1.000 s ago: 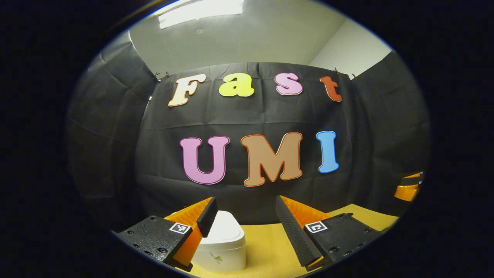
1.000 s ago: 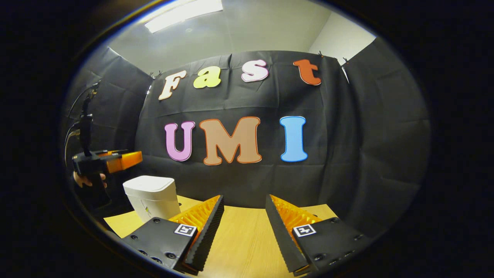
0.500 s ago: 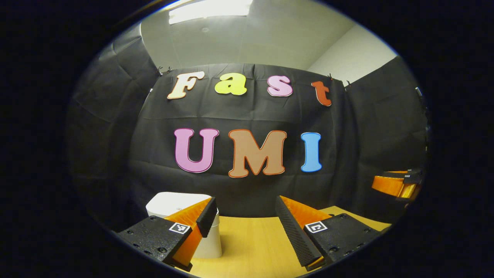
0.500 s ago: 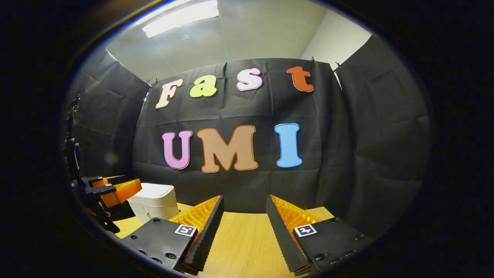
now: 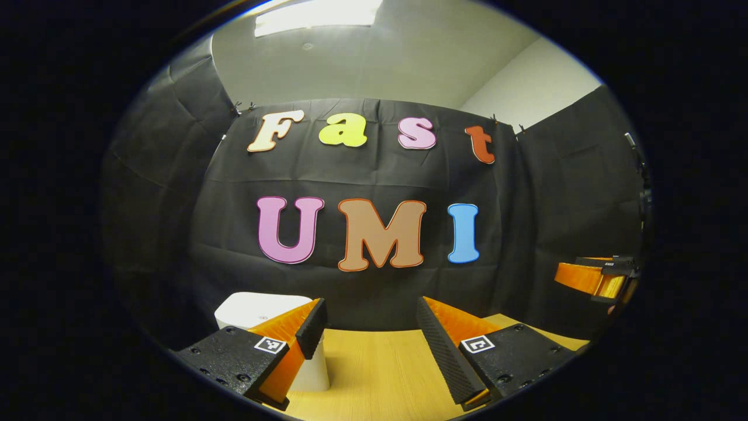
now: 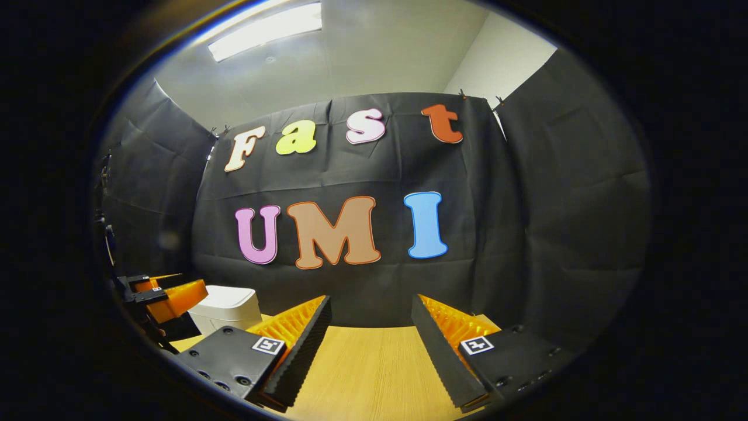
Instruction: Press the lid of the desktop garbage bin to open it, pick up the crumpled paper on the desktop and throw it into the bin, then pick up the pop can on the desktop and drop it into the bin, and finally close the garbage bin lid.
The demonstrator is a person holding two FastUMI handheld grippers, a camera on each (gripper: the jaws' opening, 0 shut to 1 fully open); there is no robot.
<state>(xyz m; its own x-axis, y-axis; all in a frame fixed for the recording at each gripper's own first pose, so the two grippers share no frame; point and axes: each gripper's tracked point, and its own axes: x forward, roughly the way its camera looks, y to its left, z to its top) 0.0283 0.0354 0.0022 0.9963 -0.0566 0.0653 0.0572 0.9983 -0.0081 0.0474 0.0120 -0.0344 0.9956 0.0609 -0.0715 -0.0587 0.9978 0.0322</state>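
The white desktop bin (image 5: 251,307) stands at the lower left of the left gripper view, its lid down and flat, partly hidden behind my left gripper's finger. My left gripper (image 5: 368,307) is open above the wooden table (image 5: 374,374), with nothing between its fingers. The right gripper (image 5: 590,278) shows at the far right edge, level with it. In the right gripper view the bin (image 6: 225,304) sits at lower left, with the left gripper (image 6: 166,292) just left of it. My right gripper (image 6: 371,304) is open over the table (image 6: 362,368) and holds nothing.
Black cloth walls (image 5: 374,175) close the booth behind and on both sides of the table. A ceiling light (image 6: 266,29) shines overhead. Bare wood lies in front of both grippers.
The bin has slid left and lower in both views. In the right gripper view the left gripper has dropped from above the bin to beside it. The right gripper's fingers stand slightly wider.
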